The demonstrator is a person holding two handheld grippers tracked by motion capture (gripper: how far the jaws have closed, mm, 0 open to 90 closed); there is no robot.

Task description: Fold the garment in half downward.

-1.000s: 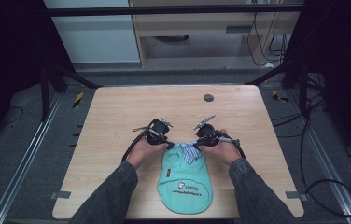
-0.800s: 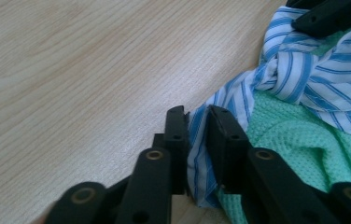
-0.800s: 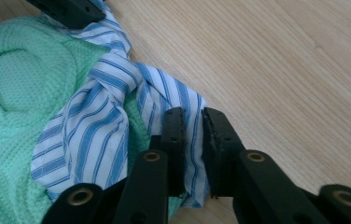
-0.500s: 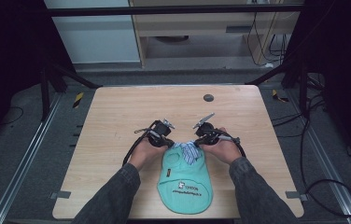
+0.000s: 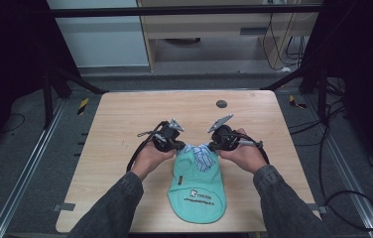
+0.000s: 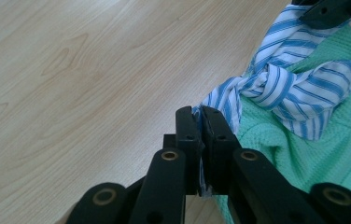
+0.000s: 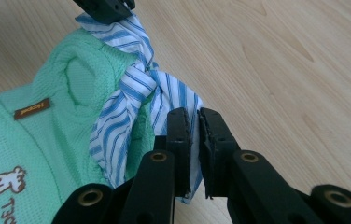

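Observation:
A mint green knit garment (image 5: 197, 191) with a printed logo lies at the near middle of the table, its blue-and-white striped collar (image 5: 202, 154) knotted at the far end. My left gripper (image 5: 180, 147) is shut on the collar's left end (image 6: 220, 100), pads pressed on the cloth (image 6: 276, 86). My right gripper (image 5: 213, 146) has just been closing and is shut on the right end (image 7: 190, 105), with striped fabric (image 7: 136, 88) between its pads. Both ends are held up off the wood. The green knit (image 7: 47, 140) hangs below the knot.
The wooden table (image 5: 125, 124) has a small dark round disc (image 5: 221, 104) near its far right. Cables loop back from both grippers beside the person's hands. Grey tape (image 5: 61, 207) marks the near left corner. Black frame legs stand beyond the far edge.
Both grippers have closed on the striped collar ends and risen a little, lifting the garment's neck end off the table.

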